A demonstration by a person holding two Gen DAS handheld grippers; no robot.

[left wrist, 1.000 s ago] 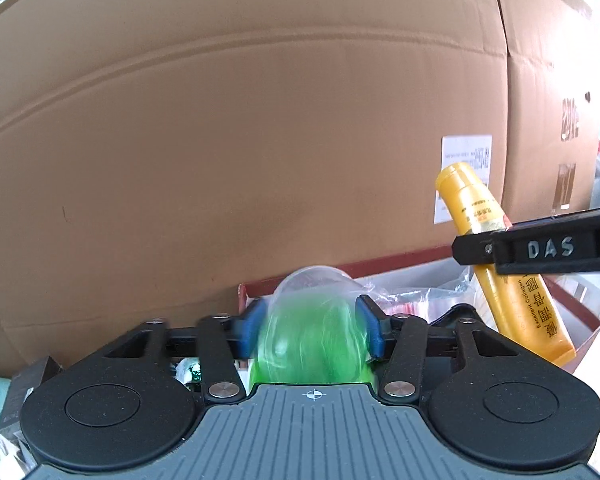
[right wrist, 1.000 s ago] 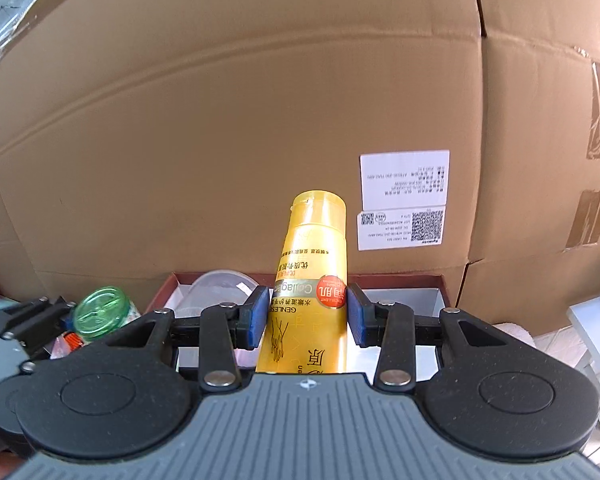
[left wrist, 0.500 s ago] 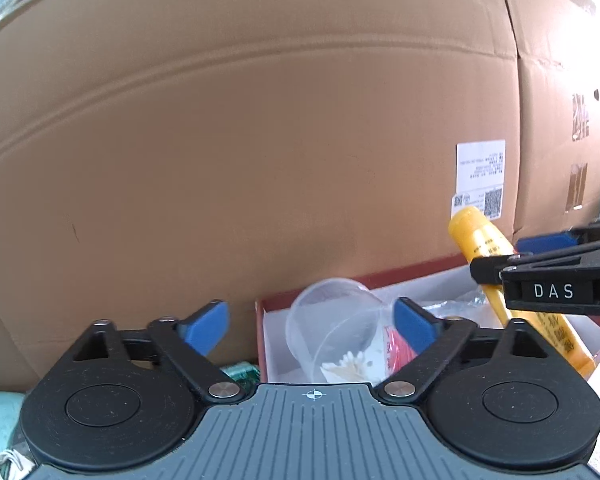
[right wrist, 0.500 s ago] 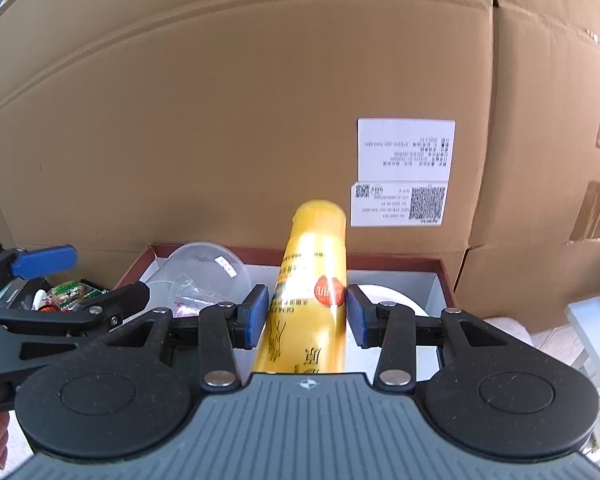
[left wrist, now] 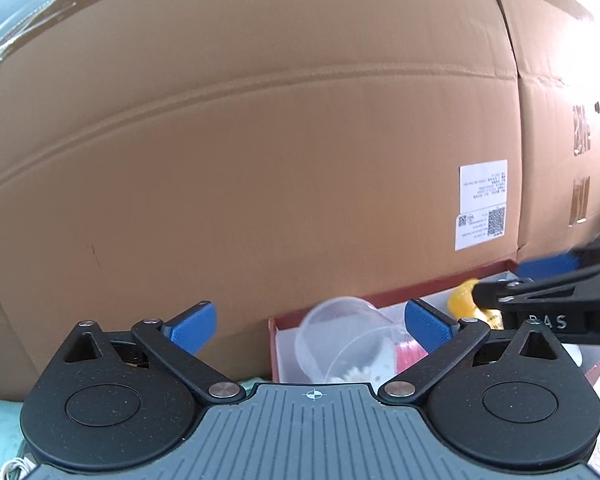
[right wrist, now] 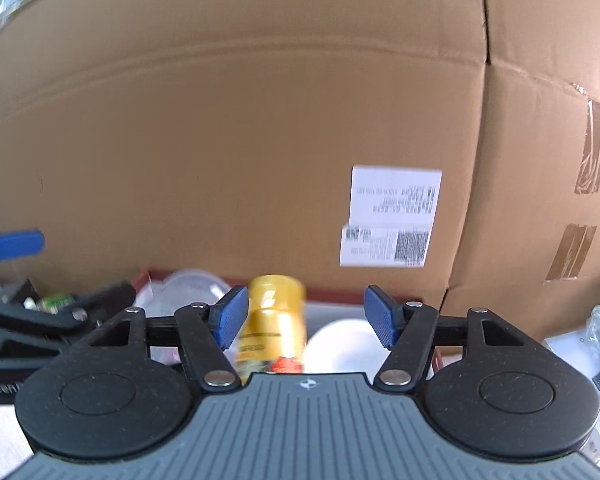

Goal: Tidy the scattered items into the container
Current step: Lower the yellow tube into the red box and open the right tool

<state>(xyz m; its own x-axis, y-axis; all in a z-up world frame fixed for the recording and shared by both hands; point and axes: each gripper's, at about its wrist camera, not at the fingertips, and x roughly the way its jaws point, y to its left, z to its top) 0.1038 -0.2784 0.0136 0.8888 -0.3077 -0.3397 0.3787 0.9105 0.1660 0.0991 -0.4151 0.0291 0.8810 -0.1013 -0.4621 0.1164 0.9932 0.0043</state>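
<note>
Red-walled shallow cardboard container (left wrist: 392, 292) with a white lining is sitting against the foot of the big brown cardboard carton (left wrist: 260, 160). We are holding our left tool (left wrist: 310, 322) spread wide with nothing between its blue pads (left wrist: 192, 326), just in front of a clear plastic cup (left wrist: 340, 332) lying tipped inside the container's left end. Our right tool (right wrist: 306, 318) is opening, and the yellow tube with a gold cap (right wrist: 274, 320) is sitting blurred between its pads, close against the left one and clear of the right, over the container beside a white round lid (right wrist: 340, 344).
</note>
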